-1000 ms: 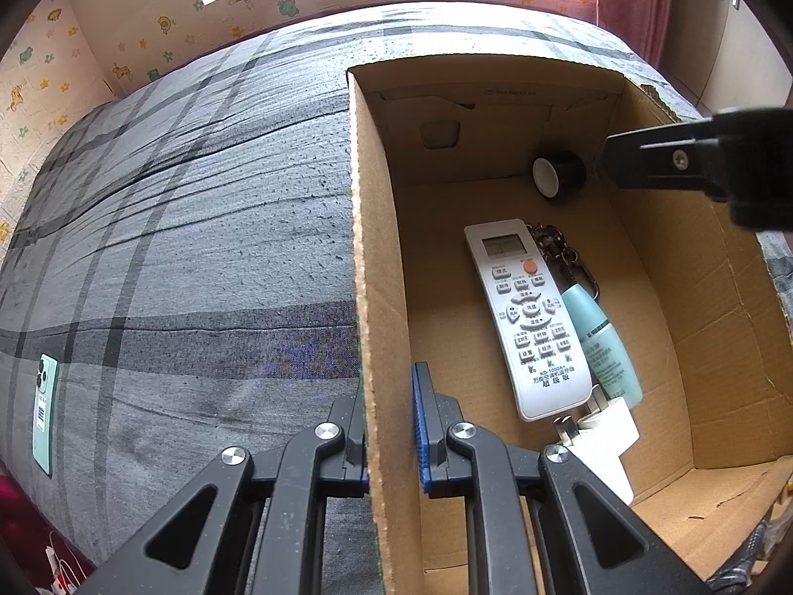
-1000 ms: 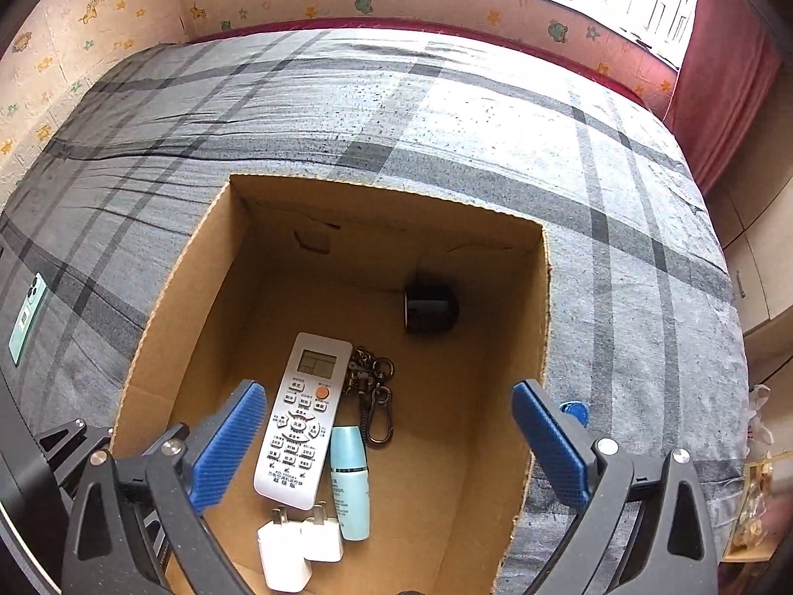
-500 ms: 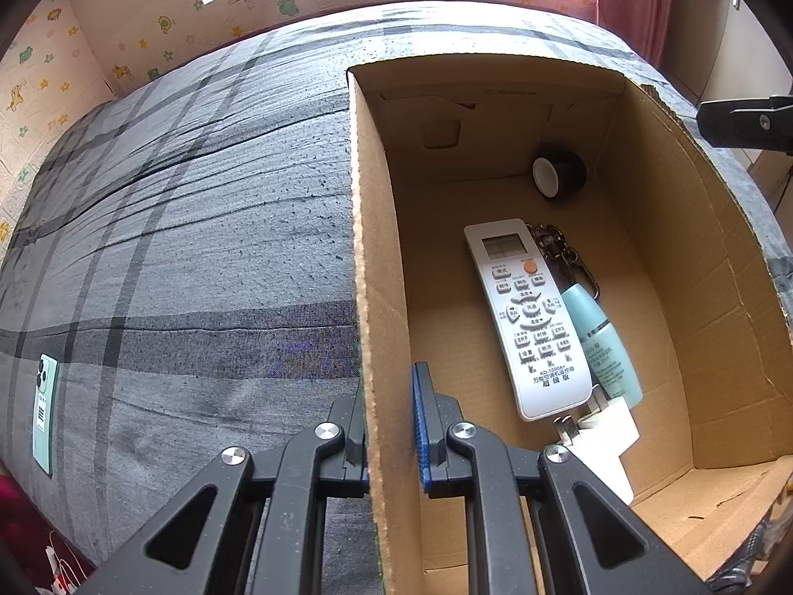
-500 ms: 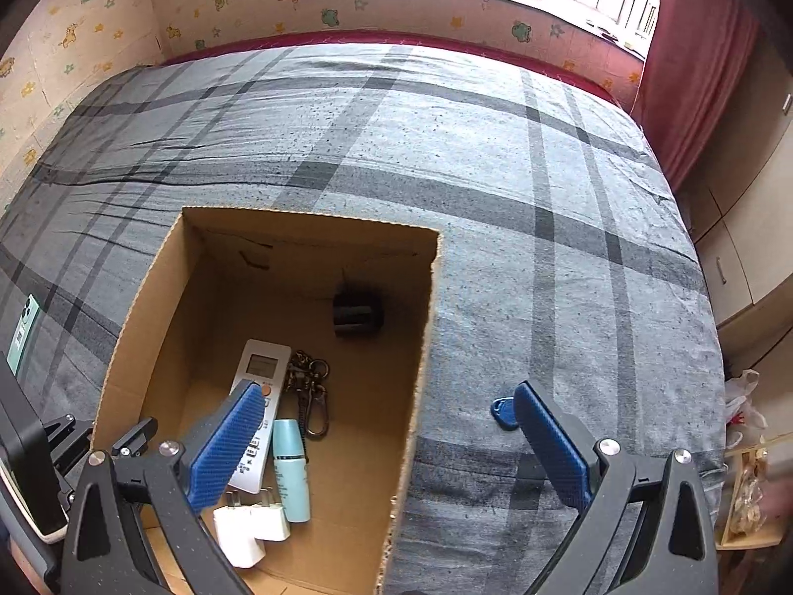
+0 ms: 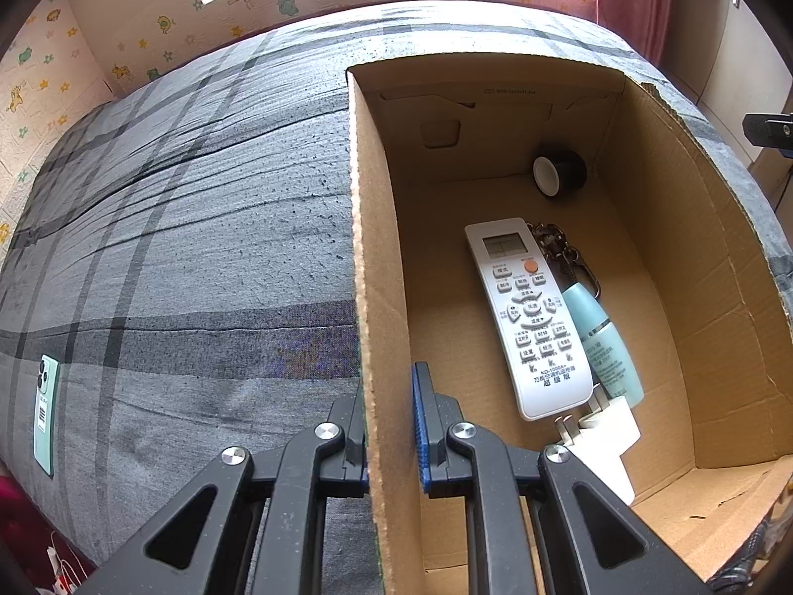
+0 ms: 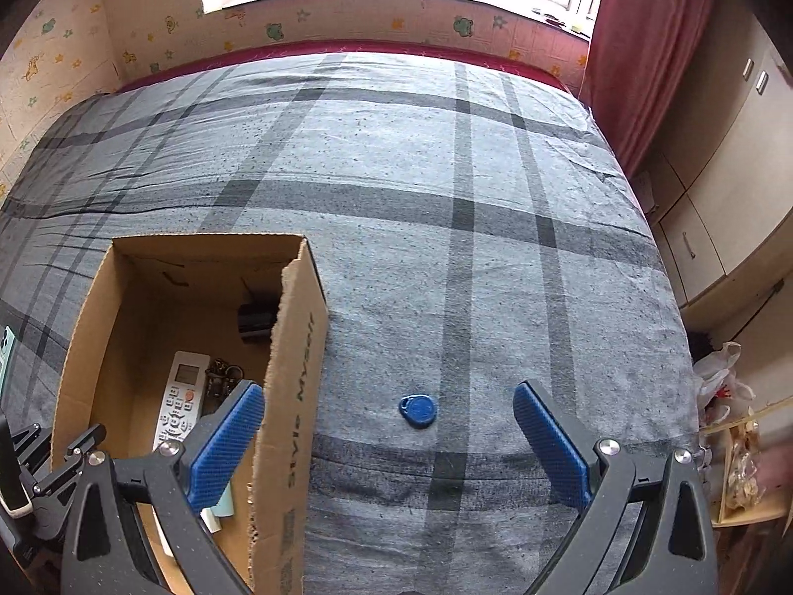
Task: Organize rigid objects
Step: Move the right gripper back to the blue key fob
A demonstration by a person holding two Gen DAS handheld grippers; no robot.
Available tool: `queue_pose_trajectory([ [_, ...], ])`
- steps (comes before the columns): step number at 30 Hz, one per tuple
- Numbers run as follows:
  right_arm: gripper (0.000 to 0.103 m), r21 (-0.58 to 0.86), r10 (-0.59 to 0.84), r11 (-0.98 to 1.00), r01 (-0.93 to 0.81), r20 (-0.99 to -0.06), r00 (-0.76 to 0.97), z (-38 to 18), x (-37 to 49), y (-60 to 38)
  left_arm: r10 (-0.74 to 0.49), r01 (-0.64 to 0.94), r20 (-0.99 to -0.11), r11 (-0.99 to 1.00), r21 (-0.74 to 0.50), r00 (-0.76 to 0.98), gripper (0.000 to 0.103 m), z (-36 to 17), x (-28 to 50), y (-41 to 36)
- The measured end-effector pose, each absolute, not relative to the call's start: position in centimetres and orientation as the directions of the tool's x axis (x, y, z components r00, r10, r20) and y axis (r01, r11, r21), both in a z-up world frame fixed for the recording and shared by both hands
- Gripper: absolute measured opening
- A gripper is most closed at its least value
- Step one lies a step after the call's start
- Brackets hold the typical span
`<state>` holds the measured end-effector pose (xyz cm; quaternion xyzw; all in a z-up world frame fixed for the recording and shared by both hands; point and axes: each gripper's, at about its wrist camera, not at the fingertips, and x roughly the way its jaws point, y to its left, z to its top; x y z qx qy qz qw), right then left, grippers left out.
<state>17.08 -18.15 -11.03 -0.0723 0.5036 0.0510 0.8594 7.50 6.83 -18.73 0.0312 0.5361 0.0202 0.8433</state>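
Grey plaid bedding point(image 5: 188, 258) fills the left wrist view, with a cardboard box point(image 5: 369, 267) standing on the bed and a mint-green phone point(image 5: 45, 414) lying near the bed's left edge. I see my left hand-held gripper point(image 5: 389, 416) clamped shut on the box's left wall, one pad outside and one inside, exactly as it was a second ago. Inside the box lie a white remote control point(image 5: 528, 317), a key chain point(image 5: 562, 258) beside it, a pale blue bottle point(image 5: 602, 342), a white plug adapter point(image 5: 602, 439) and a black roll point(image 5: 560, 172) at the far wall. The right gripper's black body, which reached over the box earlier, now only shows at the right edge point(image 5: 770, 130).

From the right wrist view, the bed spreads toward the window, and the box point(image 6: 292, 396) has slid to the left of the frame since the earlier picture. My right hand-held gripper point(image 6: 389, 446) stands wide open and empty; its left pad sits over the box's right wall. A blue key fob point(image 6: 419, 410) lies on the bedding between the open fingers, just beside the box, apart from both pads.
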Motion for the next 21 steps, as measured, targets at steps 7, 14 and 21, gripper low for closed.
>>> queue_pose_trajectory([
  [7, 0.103, -0.082, -0.007, 0.988, -0.133, -0.874, 0.485, -12.7, 17.1, -20.5, 0.072, -0.002, -0.903, 0.997, 0.079, 0.423, 0.014, -18.8, 7.5, 6.8],
  [14, 0.103, -0.077, -0.019, 0.992, -0.104, -0.882, 0.471, -15.4, 16.9, -22.7, 0.076, -0.001, -0.903, 0.997, 0.083, 0.423, 0.014, -18.7, 7.5, 6.7],
  [21, 0.103, -0.066, -0.019, 0.994, -0.088, -0.892, 0.451, -18.7, 16.8, -23.9, 0.079, -0.004, -0.902, 0.996, 0.085, 0.424, 0.014, -18.8, 7.5, 6.6],
])
